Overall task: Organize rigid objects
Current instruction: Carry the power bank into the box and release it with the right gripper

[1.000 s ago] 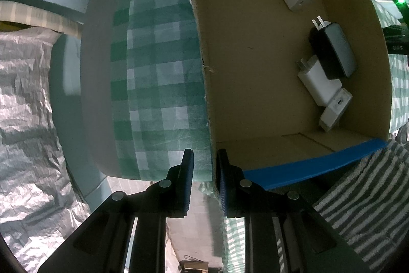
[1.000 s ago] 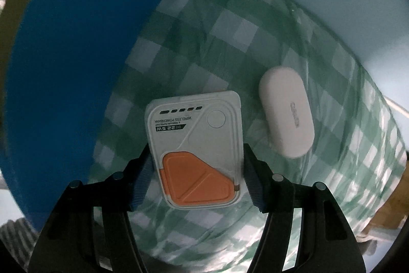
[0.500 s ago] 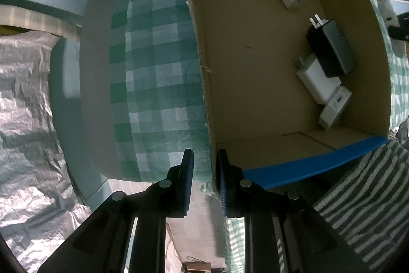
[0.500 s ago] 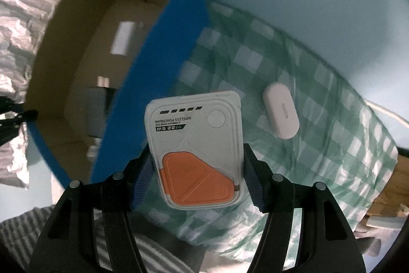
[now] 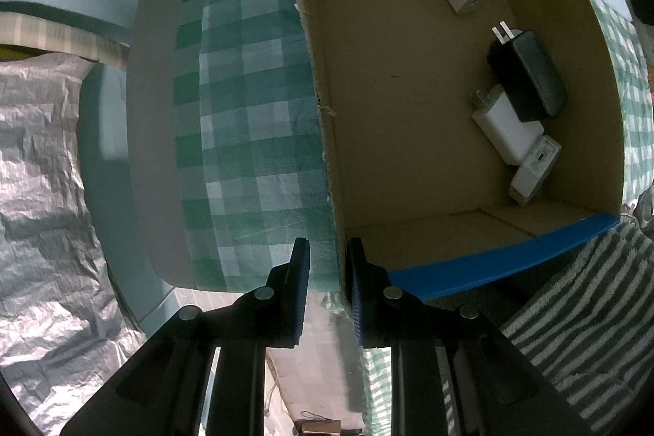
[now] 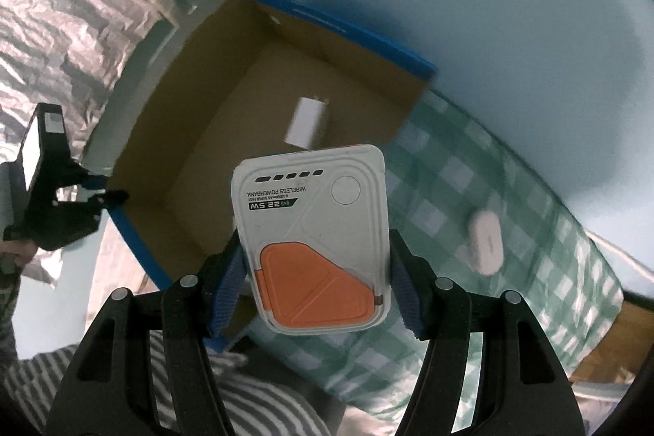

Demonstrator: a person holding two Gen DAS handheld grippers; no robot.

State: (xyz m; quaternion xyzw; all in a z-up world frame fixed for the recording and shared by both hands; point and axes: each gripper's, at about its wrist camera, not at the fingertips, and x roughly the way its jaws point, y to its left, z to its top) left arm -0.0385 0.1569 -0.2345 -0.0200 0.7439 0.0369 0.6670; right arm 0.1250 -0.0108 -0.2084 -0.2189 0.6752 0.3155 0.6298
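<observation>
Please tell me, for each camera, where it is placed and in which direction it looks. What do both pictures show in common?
Left wrist: on the left gripper, looking down; its fingers pinch the cardboard box wall, chargers inside.
Right wrist: on the right gripper, looking down past the held power bank; the person's left hand shows at the edge.
Shared: the box, the checked cloth, the left gripper.

Blurred white oval case (image 6: 485,244) on checked cloth (image 6: 531,231)

The white-and-orange power bank (image 6: 314,235) reads "WIRELESS POWERBANK" and "22.5W".
</observation>
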